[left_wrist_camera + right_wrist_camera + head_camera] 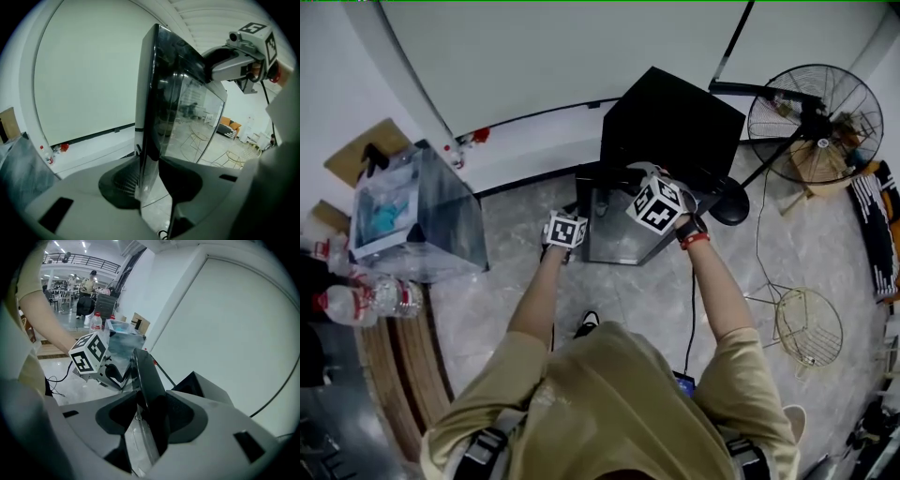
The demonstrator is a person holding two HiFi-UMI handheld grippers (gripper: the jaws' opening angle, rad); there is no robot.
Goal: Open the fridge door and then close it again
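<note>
Two hand-held grippers clamp the open glass fridge door (614, 234) at our 12 o'clock: left hand-held gripper (151, 186) and right hand-held gripper (149, 422) each pinch its edge. We should swing both along one arc, grips steady. Fan (811, 122) at 2 o'clock and clear box (412, 216) at 10 o'clock stand well apart

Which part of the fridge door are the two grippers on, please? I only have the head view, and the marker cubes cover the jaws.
Observer: The left gripper is closed on the thin side edge of the fridge door.
Operator: And the right one?
Observer: The right gripper grips the door's black frame, near its top corner.
Operator: Is the door panel solid?
Observer: No, it is a glossy glass pane set in that frame.
</note>
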